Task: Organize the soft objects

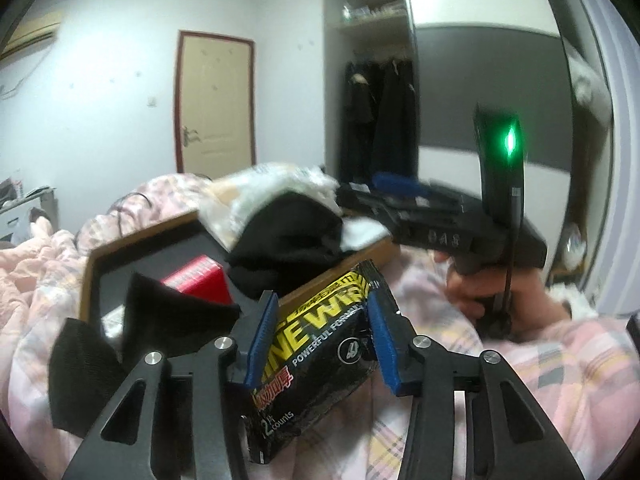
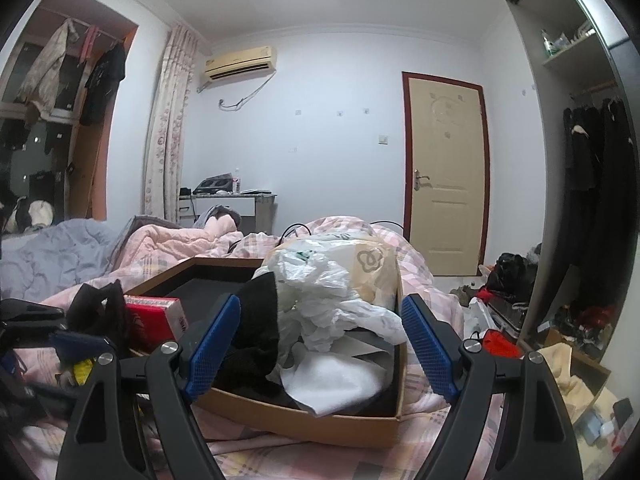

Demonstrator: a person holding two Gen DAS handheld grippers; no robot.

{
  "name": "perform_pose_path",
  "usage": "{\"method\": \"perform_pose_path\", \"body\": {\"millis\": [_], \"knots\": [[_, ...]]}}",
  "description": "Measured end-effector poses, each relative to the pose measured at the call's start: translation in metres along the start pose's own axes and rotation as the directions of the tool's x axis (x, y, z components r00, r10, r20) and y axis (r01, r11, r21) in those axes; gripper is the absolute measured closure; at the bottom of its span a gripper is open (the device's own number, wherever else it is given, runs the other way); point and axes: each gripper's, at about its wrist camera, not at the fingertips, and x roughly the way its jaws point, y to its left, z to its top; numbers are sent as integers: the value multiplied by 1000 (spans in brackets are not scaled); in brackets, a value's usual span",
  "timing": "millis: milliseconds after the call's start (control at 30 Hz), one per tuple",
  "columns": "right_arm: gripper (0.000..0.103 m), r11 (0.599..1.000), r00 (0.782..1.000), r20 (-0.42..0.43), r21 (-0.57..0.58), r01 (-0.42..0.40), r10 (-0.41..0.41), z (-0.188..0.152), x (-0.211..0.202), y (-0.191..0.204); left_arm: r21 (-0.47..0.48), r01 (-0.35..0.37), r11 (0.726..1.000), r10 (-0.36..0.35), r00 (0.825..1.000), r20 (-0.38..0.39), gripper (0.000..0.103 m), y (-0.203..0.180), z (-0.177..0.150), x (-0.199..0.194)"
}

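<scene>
Black wet-wipes pack [image 1: 320,344] pinched between the blue ribbed pads [image 1: 262,340] of the left gripper [image 1: 322,340], jaws narrowed onto it, held above the pink plaid bedding [image 1: 540,380] just short of the near rim of the cardboard box [image 2: 304,426]. Glossy film wrapper, flat soft pouch, yellow lettering; slick and squashy, so likely to slide or fold under a light pinch. Main risks, judged from here: pack slipping out before clearing the rim, or its far end catching the box edge and twisting in the grip. Box already crowded: black knit garment [image 2: 256,320], crinkled white plastic bags [image 2: 320,280], white foam sheet [image 2: 336,380], red carton [image 2: 154,318] at the left. Loose bags piled above the rim, so a drop onto them could bounce or slide back out. Black fabric piece [image 1: 172,316] draped just left of the left jaws, close enough to snag. Right gripper [image 2: 320,348] jaws wide apart, holding nothing, aimed at the box contents; visible in the left view near the box's right side, so a clash between the two over the box seems possible.
</scene>
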Motion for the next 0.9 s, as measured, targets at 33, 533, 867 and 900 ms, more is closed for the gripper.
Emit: {"method": "perform_pose_path", "body": {"millis": [33, 533, 867, 900], "knots": [[21, 1000, 1000, -2, 8, -1, 1, 0, 0, -1, -20, 3, 1000, -2, 999, 34, 89, 4, 2, -5], [20, 1000, 1000, -15, 11, -6, 6, -1, 2, -2, -116, 84, 990, -78, 996, 52, 82, 27, 3, -3], [12, 1000, 1000, -6, 11, -2, 2, -1, 2, -2, -90, 109, 990, -115, 991, -71, 1, 19, -4, 10], [12, 1000, 1000, -7, 10, -2, 2, -1, 2, -2, -91, 102, 991, -111, 989, -101, 1, 19, -5, 15]]}}
